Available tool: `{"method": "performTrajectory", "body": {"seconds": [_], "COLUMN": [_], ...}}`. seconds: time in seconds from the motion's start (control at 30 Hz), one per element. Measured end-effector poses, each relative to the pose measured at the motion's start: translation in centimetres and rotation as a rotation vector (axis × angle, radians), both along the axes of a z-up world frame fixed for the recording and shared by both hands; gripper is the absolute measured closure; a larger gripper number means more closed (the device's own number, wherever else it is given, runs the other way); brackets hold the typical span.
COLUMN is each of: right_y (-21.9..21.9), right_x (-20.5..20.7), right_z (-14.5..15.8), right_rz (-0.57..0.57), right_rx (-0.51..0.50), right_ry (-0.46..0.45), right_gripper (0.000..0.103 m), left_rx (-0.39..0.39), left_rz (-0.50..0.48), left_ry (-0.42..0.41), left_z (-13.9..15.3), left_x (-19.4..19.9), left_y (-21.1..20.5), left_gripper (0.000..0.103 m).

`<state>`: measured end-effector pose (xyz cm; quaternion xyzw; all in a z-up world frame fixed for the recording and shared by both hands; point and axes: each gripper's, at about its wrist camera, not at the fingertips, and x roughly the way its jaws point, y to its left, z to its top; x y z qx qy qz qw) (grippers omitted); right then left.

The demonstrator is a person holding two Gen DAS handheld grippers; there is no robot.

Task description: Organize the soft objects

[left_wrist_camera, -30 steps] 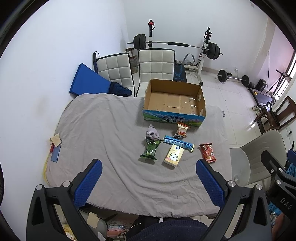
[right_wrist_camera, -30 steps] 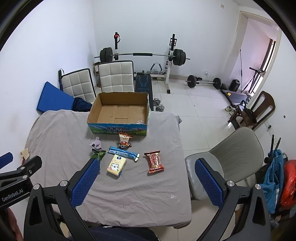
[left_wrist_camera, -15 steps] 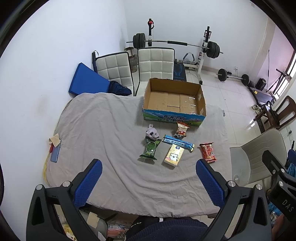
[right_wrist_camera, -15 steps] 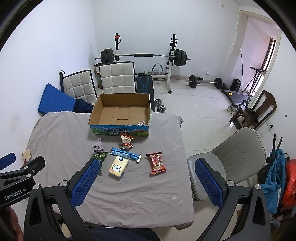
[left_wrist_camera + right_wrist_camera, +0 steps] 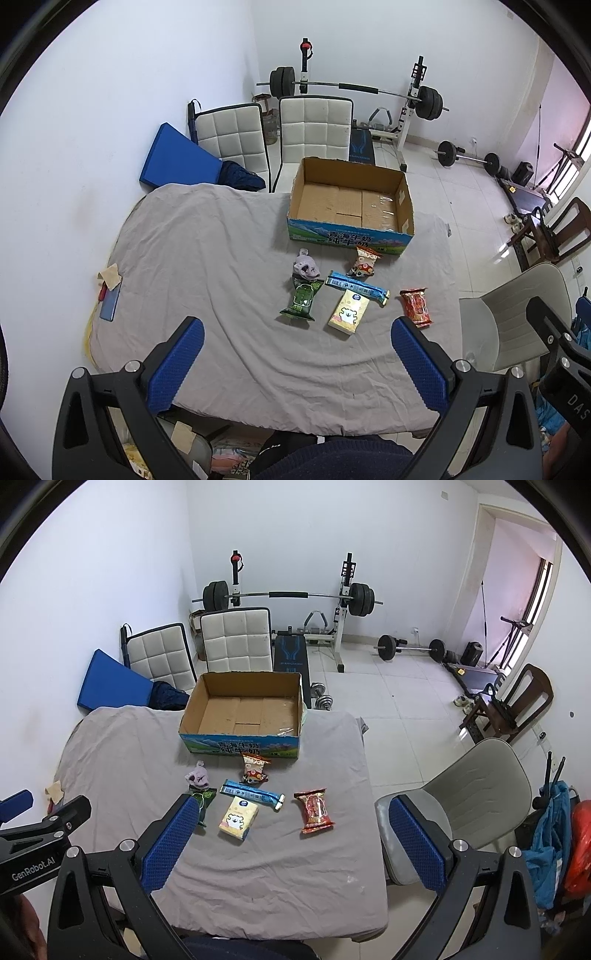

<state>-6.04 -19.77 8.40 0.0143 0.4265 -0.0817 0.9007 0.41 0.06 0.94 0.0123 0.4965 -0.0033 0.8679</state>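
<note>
An empty open cardboard box (image 5: 351, 201) (image 5: 242, 710) stands at the far side of a grey-covered table (image 5: 203, 258). In front of it lie a purple plush (image 5: 306, 266) (image 5: 198, 775), a green packet (image 5: 301, 301), an orange snack bag (image 5: 364, 261) (image 5: 254, 768), a long blue packet (image 5: 356, 288) (image 5: 253, 794), a yellow tissue pack (image 5: 349, 314) (image 5: 238, 818) and a red packet (image 5: 415, 307) (image 5: 314, 810). My left gripper (image 5: 295, 363) and right gripper (image 5: 288, 843) are both open and empty, held high above the table's near edge.
Two white chairs (image 5: 273, 136) and a blue mat (image 5: 177, 158) stand behind the table. A beige chair (image 5: 469, 801) is at the right. A barbell rack (image 5: 291, 602) stands at the back wall. A phone and a cloth (image 5: 109, 291) lie at the table's left edge.
Both views have shifted slightly; the right gripper has drifted a little so the table items sit slightly further right in its view. Nothing on the table moved.
</note>
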Motion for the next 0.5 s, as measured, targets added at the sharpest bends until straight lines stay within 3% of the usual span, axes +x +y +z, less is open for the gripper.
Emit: {"method": "performTrajectory", "body": {"seconds": [0.5], "right_y": [0.44], "right_x": [0.14], "right_z": [0.84], "right_rz": [0.01], "right_rx": [-0.012], "right_ry": [-0.031], "right_gripper": [0.0], "left_rx": [-0.005], "left_rz": [0.005], "left_ry": [-0.013], "left_z": [0.4], "left_x": [0.07], "left_y": [0.72], "left_gripper": [0.0]}}
